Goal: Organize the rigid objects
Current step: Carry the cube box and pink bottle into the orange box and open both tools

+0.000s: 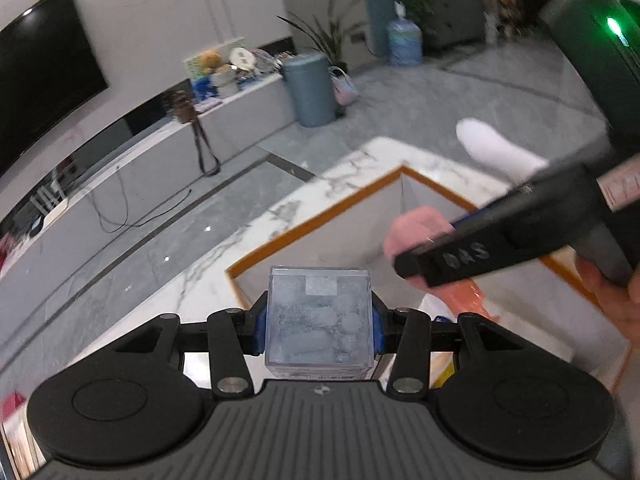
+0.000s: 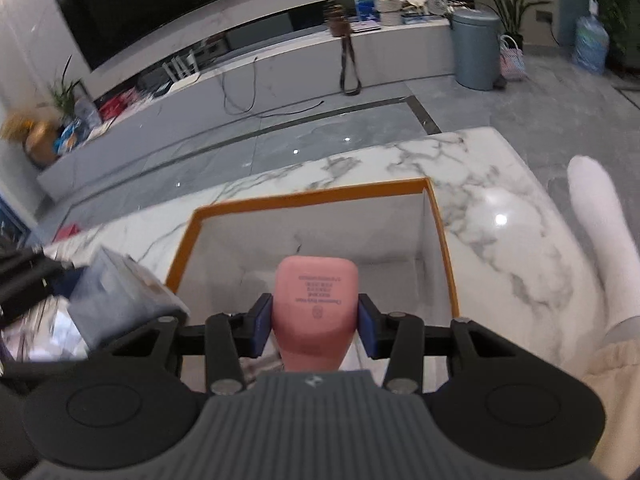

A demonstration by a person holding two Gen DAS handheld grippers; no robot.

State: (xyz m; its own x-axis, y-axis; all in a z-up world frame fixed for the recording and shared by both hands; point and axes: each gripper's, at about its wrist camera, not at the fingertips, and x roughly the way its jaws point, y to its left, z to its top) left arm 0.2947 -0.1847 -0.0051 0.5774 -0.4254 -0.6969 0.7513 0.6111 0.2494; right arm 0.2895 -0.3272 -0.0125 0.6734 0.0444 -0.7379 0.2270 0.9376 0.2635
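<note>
Both grippers are loaded right now: the left gripper (image 1: 318,326) is clamped on a clear plastic box (image 1: 318,316) and the right gripper (image 2: 316,326) is squeezing a pink bottle (image 2: 315,312), both hanging over the orange-rimmed box (image 2: 440,232) that sits on the marble table (image 2: 500,216). I'd lower 1 at a time, bottle toward the far wall and clear box by the near left corner, so the 2 don't bump, and let go low.

Glossy grey tiled floor (image 2: 320,136), wall-mounted black TV (image 2: 160,4), long low white console (image 2: 280,60), marble tabletop (image 2: 500,208).
</note>
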